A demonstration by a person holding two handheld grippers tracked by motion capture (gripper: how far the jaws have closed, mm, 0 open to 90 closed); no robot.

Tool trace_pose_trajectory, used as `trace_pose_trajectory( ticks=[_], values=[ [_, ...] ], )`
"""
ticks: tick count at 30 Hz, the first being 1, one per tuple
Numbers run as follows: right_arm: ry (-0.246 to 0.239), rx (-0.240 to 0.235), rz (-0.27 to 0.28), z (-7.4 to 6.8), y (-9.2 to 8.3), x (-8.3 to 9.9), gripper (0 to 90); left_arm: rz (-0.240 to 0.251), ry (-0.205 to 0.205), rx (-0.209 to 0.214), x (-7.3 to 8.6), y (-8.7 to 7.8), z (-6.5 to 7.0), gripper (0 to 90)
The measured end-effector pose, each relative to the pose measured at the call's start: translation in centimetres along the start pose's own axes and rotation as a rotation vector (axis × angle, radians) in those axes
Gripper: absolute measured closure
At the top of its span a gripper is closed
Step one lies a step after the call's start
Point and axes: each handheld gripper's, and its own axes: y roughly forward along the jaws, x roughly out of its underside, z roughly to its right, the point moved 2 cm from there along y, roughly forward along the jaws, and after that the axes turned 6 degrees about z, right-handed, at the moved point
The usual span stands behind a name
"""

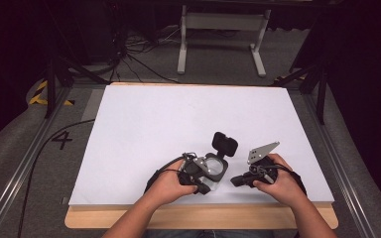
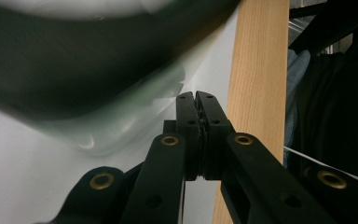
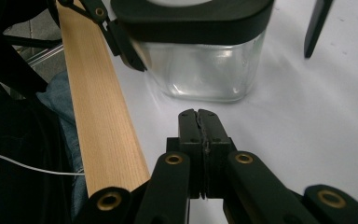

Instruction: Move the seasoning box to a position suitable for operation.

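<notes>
A clear glass jar (image 1: 214, 171) with a black collar stands near the table's front edge, its black flip lid (image 1: 224, 144) swung open behind it. My left gripper (image 1: 204, 188) is shut and empty, lying against the jar's front left side. In the left gripper view the jaws (image 2: 197, 96) are pressed together, with the blurred jar (image 2: 121, 126) close at the upper left. My right gripper (image 1: 235, 181) points left at the jar from a short gap, shut on nothing. The right gripper view has its tips (image 3: 199, 113) just short of the glass wall (image 3: 205, 70).
The white table sheet (image 1: 178, 119) has a wooden front edge (image 3: 98, 107) just behind both hands. A white metal stand (image 1: 222, 29) and cables (image 1: 134, 49) are on the floor beyond the table. A dark bar (image 3: 318, 23) hangs at the right gripper view's top right.
</notes>
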Motion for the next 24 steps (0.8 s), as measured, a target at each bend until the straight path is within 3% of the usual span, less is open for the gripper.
trace_pose_trajectory(
  ticks=[11,17,24],
  values=[
    [0.003,0.002,0.000,0.0,0.1,0.0,90.0,0.069,0.033,-0.040,-0.9,1.4,0.6,89.5],
    [-0.001,0.008,0.006,0.0,0.2,0.1,90.0,0.056,0.020,-0.043,-0.6,1.4,0.5,88.6],
    [-0.010,0.003,0.023,0.0,1.0,-0.1,90.0,0.047,-0.007,-0.049,0.0,0.1,0.4,86.3]
  ],
)
